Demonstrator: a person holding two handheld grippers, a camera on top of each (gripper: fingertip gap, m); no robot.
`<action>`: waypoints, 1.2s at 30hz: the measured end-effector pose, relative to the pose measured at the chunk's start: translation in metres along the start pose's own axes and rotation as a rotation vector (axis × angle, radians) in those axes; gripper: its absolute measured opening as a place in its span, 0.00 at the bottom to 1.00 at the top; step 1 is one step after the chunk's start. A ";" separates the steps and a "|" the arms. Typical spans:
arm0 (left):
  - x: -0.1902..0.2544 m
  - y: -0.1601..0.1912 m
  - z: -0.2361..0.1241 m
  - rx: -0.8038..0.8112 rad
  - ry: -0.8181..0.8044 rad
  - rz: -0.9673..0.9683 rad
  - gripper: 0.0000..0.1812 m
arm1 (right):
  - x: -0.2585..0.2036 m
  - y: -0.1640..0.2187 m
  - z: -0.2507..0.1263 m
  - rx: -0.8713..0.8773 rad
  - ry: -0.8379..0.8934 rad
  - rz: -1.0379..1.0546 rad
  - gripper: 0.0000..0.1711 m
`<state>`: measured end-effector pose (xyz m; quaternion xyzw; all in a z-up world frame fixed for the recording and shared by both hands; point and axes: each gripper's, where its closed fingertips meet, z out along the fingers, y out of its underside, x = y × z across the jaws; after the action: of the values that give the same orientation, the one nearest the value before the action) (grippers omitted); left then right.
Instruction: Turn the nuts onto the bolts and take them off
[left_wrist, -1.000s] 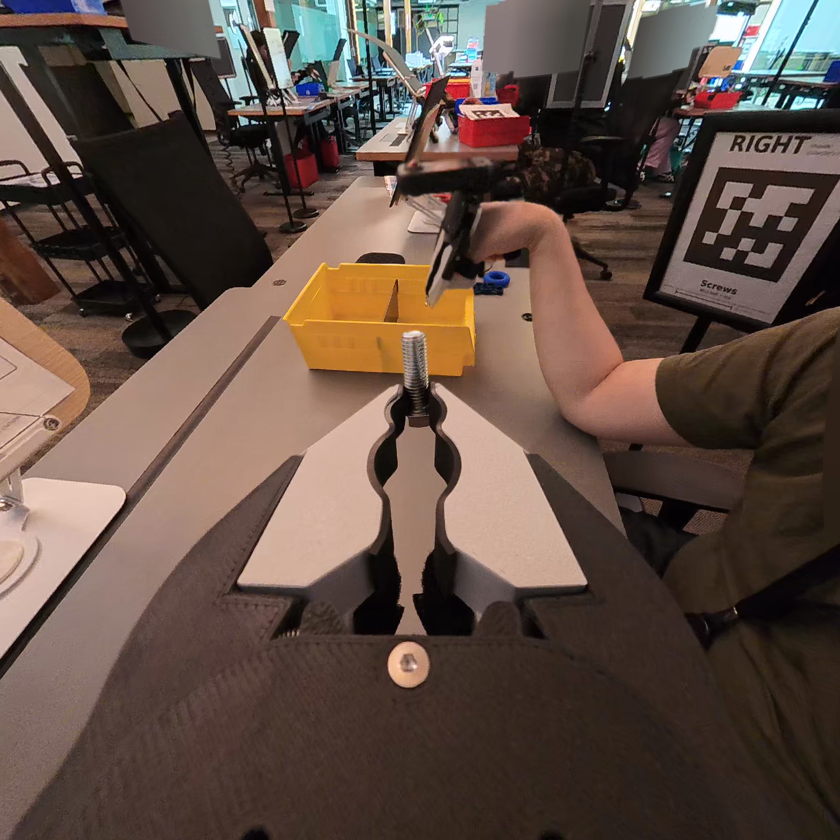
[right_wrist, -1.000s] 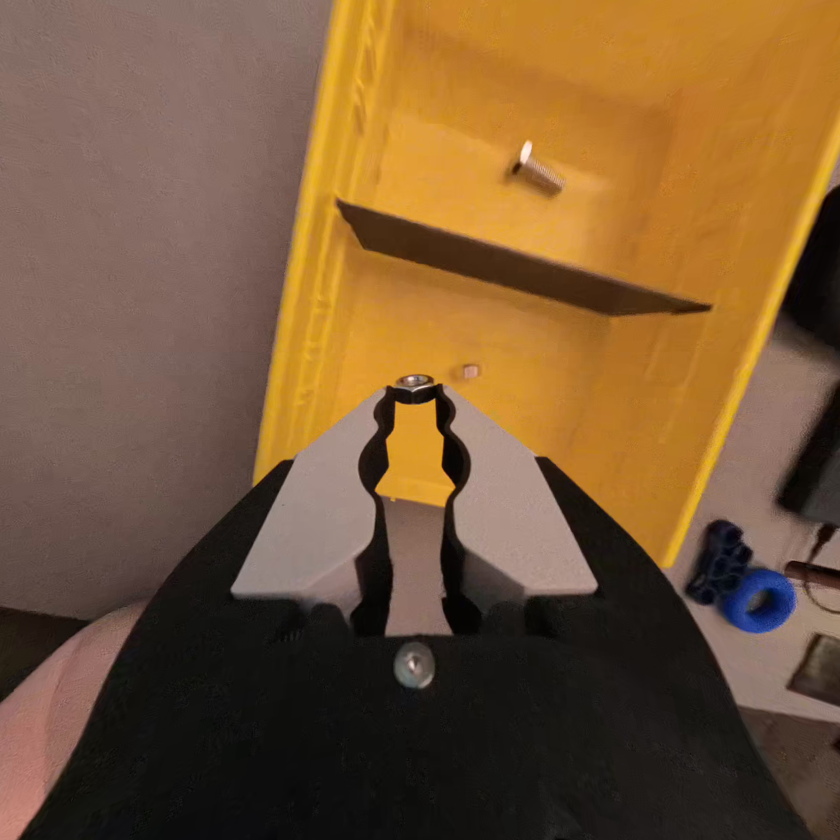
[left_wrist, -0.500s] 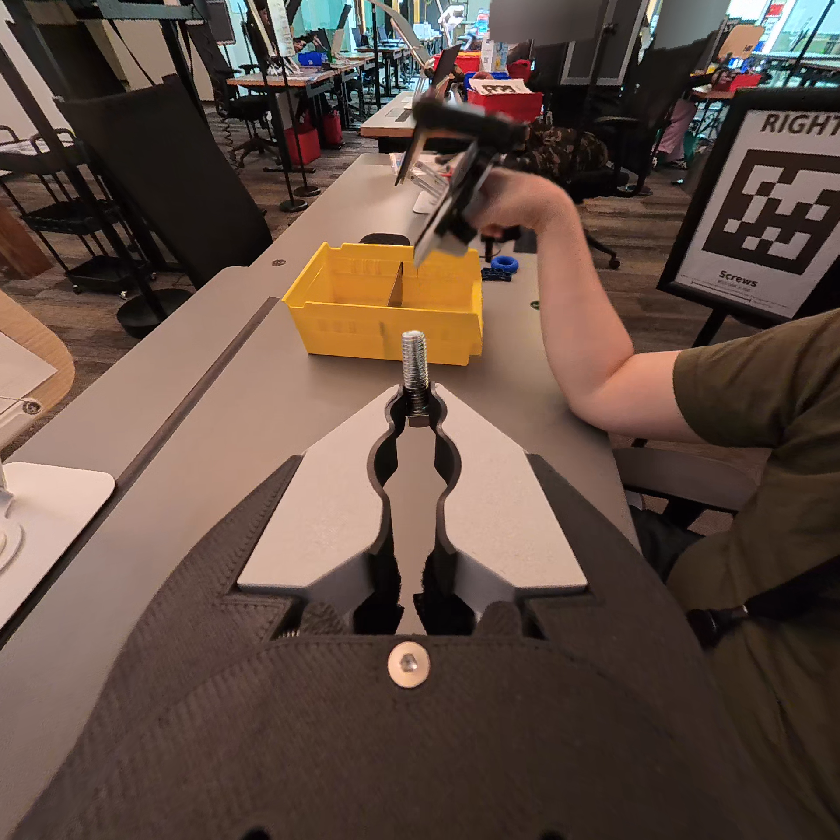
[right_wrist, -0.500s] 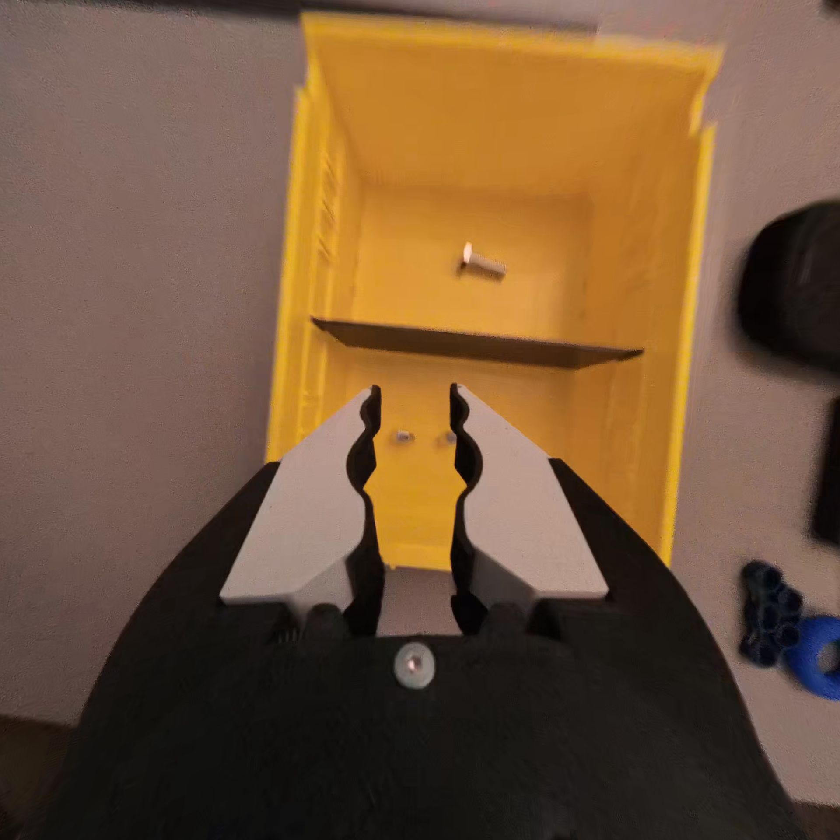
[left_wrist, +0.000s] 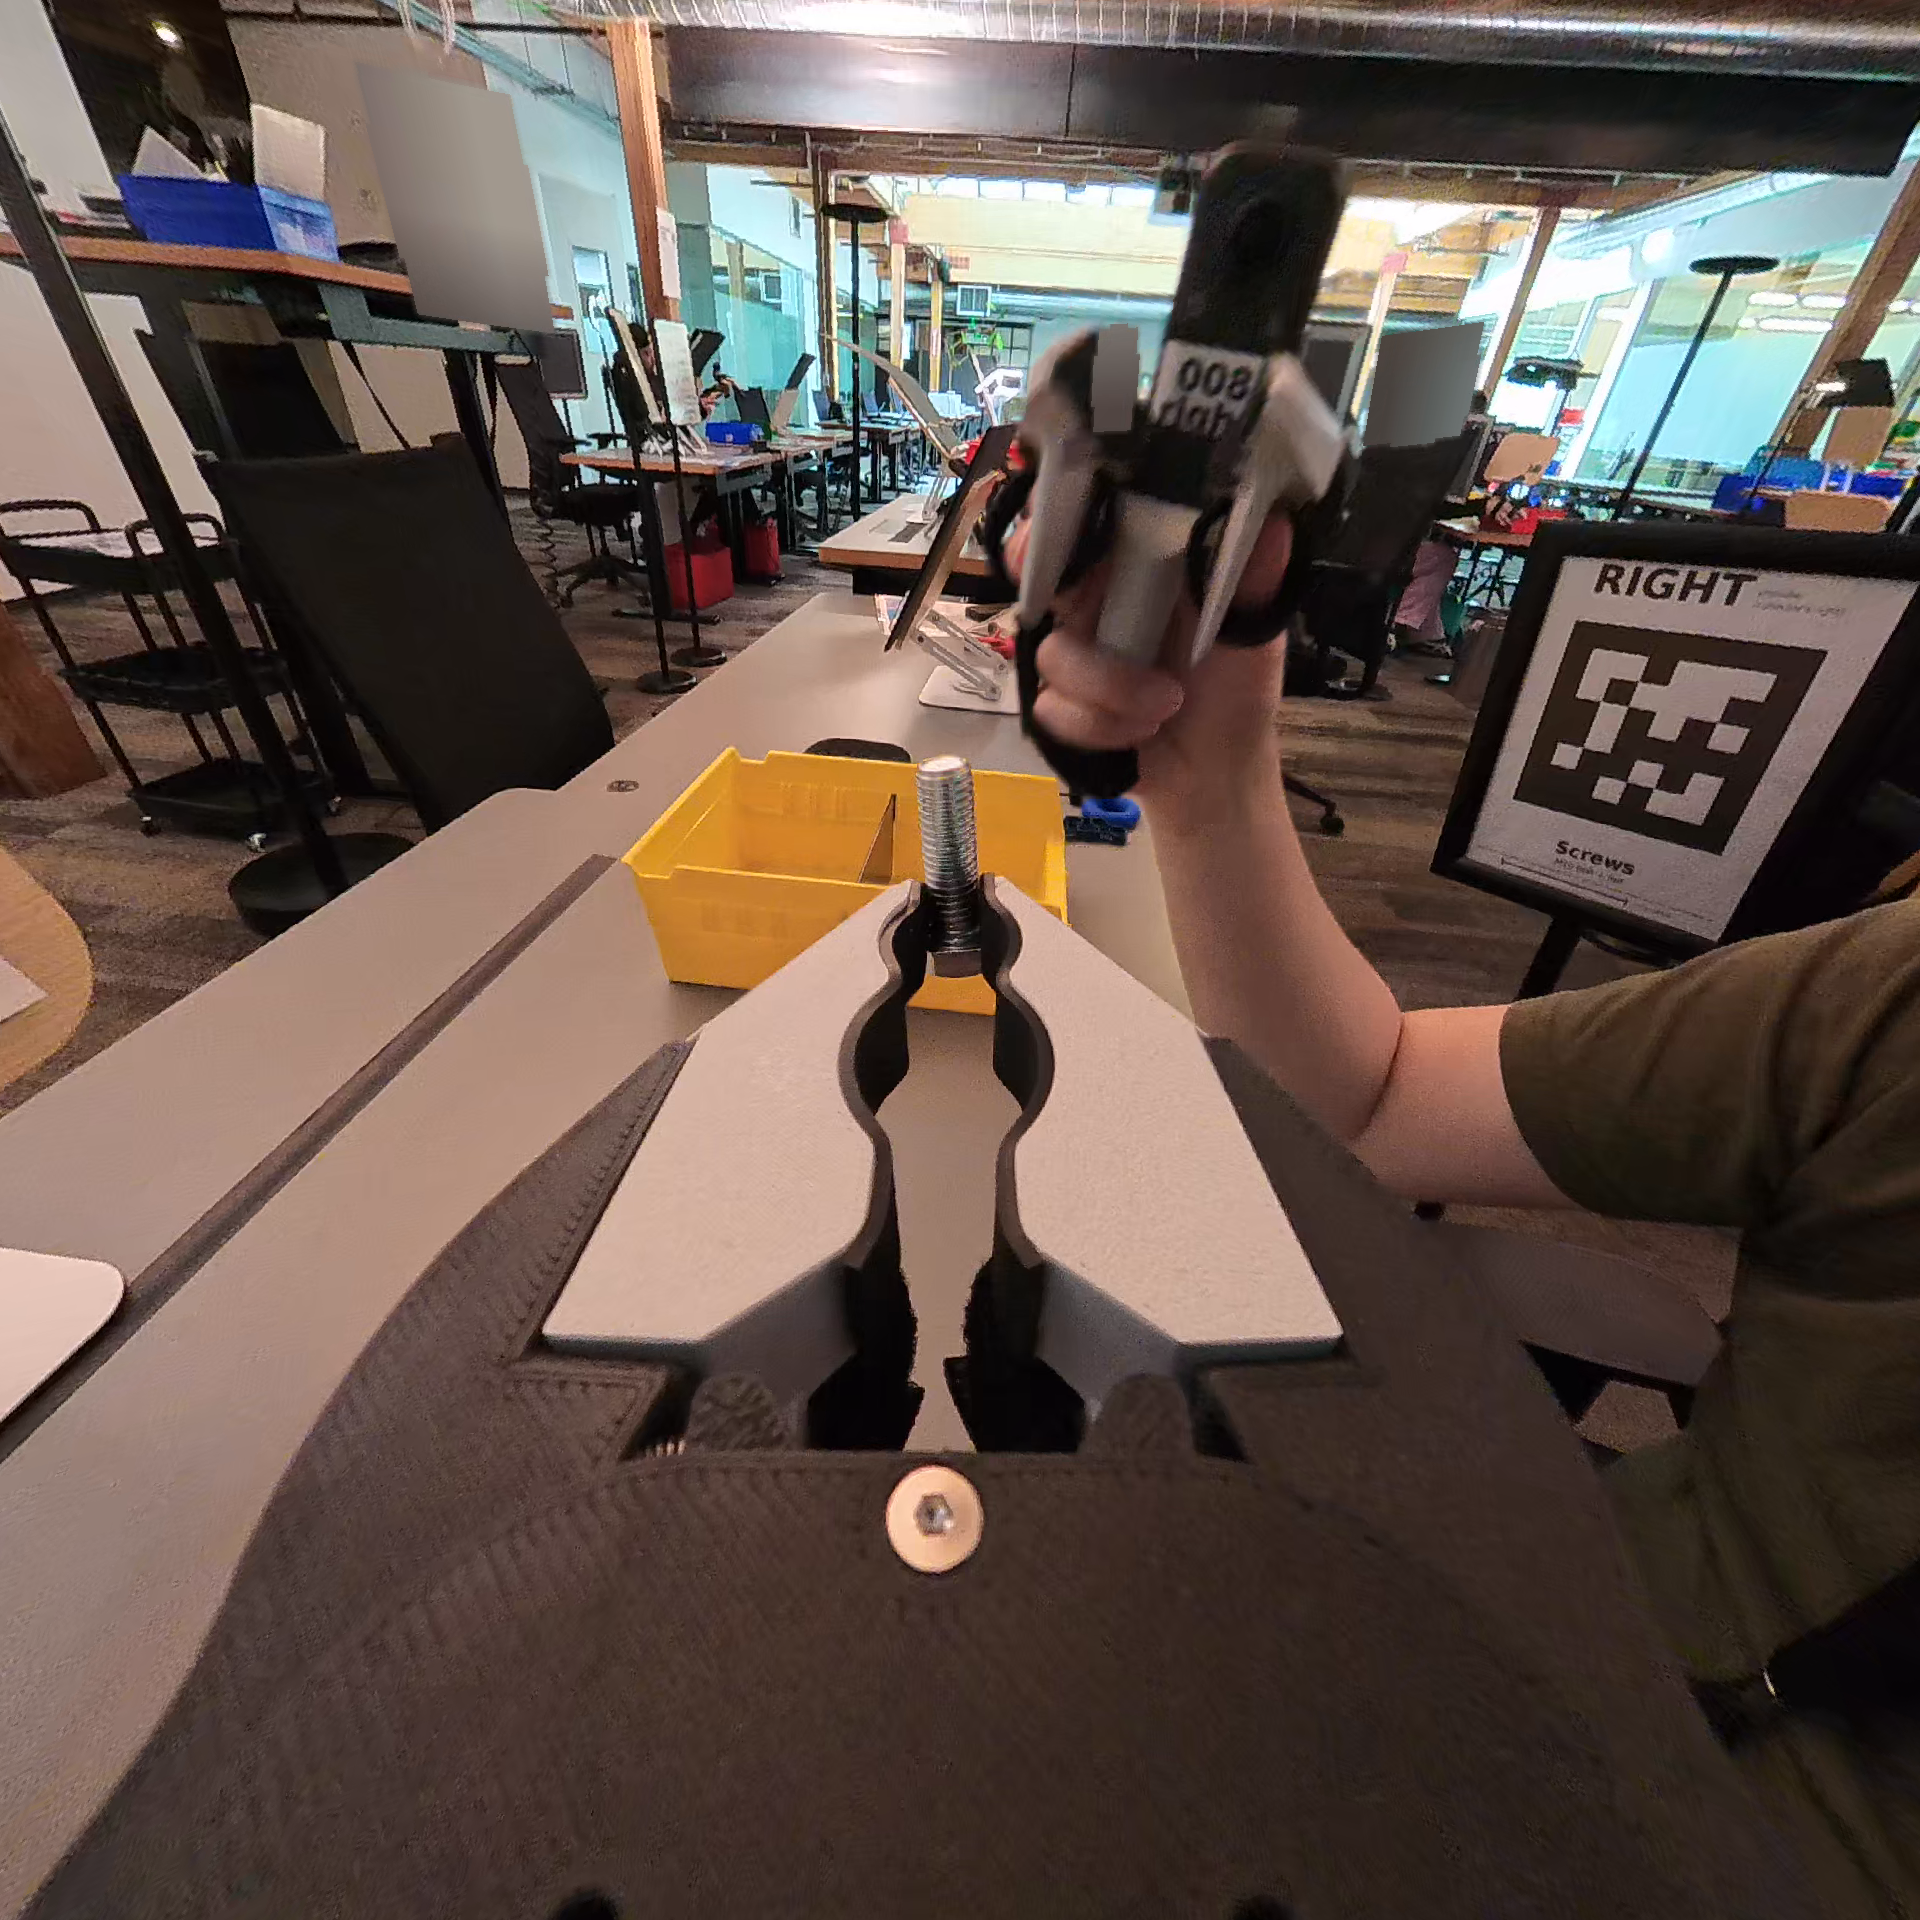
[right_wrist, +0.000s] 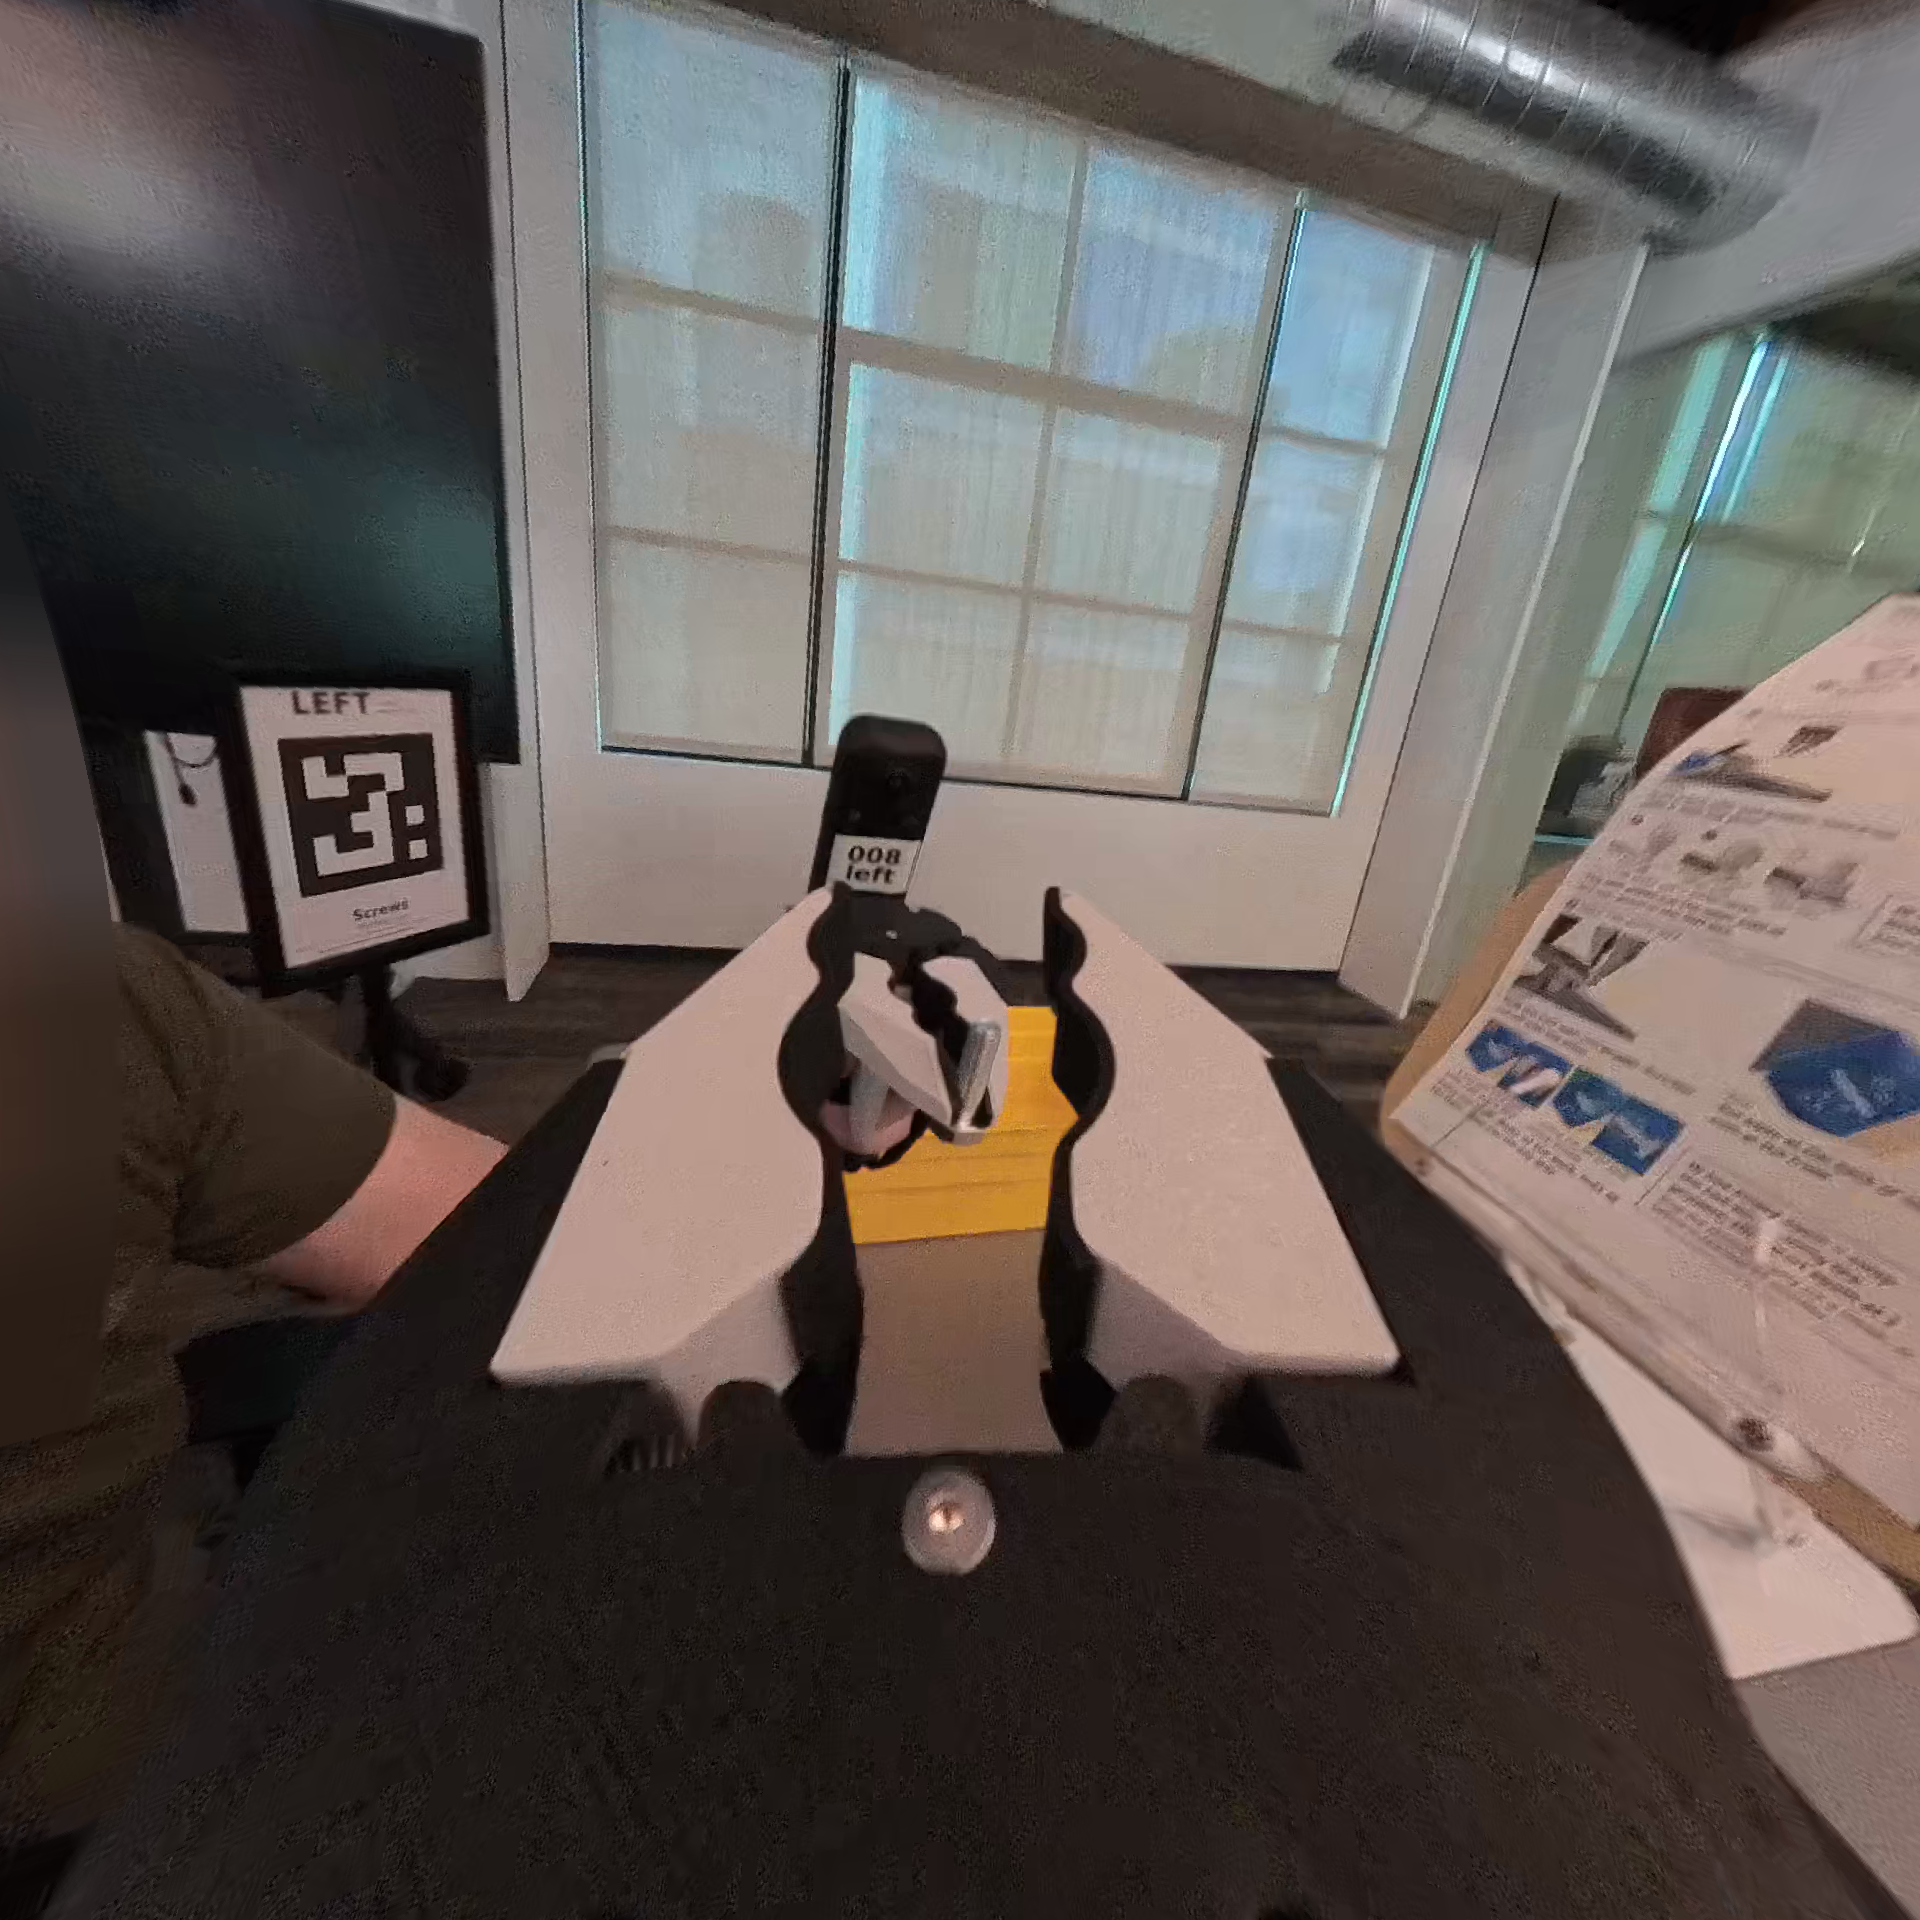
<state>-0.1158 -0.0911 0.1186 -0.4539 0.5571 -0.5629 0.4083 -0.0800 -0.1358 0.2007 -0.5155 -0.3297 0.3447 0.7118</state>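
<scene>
My left gripper (left_wrist: 951, 914) clamped on an upright bolt (left_wrist: 945, 842), my right gripper (right_wrist: 940, 935) spread wide and empty, yellow bin (left_wrist: 769, 883) on grey table (left_wrist: 312, 1091), open workshop with desks, big windows (right_wrist: 977, 436) behind.

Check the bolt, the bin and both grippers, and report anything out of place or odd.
Nothing stands out. The left gripper holds the bolt upright, no nut on it; the right gripper is open and empty; the yellow bin sits level.

From my left wrist view, the right gripper (left_wrist: 1164, 520) is motion-blurred, so I cannot tell its finger spacing there. The yellow bin (left_wrist: 790, 914) hides its contents behind its wall. The bolt (left_wrist: 948, 862) has its head tucked between my fingers (left_wrist: 748, 1164).
</scene>
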 end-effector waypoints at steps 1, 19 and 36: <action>0.001 -0.001 -0.001 0.002 0.001 0.003 0.04 | 0.001 0.012 0.009 -0.037 -0.015 0.025 0.19; -0.010 -0.027 -0.025 0.075 -0.131 0.043 0.34 | 0.088 0.071 -0.015 -0.375 0.311 -0.035 0.05; -0.032 0.017 -0.043 -0.249 -0.254 -0.015 0.31 | 0.225 0.259 -0.339 -1.358 1.110 0.441 0.08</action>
<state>-0.1503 -0.0500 0.1014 -0.5724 0.5631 -0.4308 0.4120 0.2829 -0.0609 -0.1072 -0.9683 0.0350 -0.0938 0.2289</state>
